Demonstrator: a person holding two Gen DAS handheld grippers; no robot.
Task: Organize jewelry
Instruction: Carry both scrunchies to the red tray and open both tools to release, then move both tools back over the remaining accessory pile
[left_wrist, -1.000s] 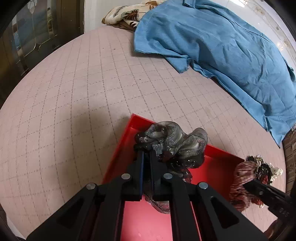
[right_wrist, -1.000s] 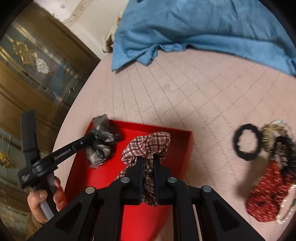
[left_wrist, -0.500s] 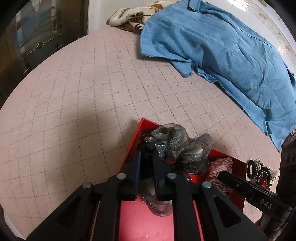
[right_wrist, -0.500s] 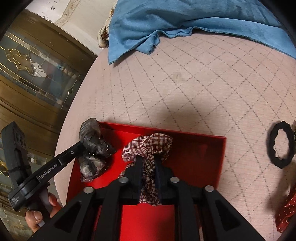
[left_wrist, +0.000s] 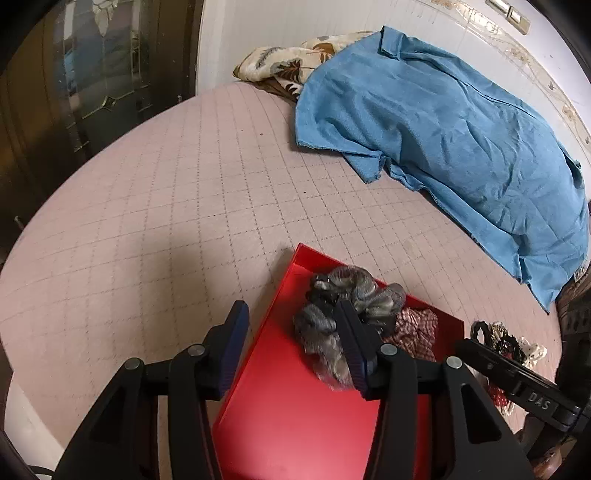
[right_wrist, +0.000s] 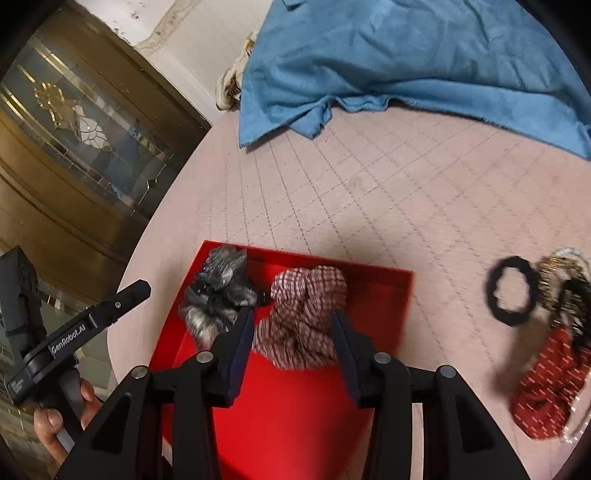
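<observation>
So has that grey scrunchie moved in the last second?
Yes. The grey scrunchie was pinched in the left tool above the red tray; now it lies in the tray's far left corner, beside the checked scrunchie.

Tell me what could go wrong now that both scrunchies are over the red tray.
1. The left tool is opening, but the grey scrunchie lies against its right finger; it may snag and lift out of the tray.
2. The right tool is opening around the plaid scrunchie, which may cling likewise.
3. The black ring and red scrunchie sit in a tangled pile; the next pick may drag several.
</observation>
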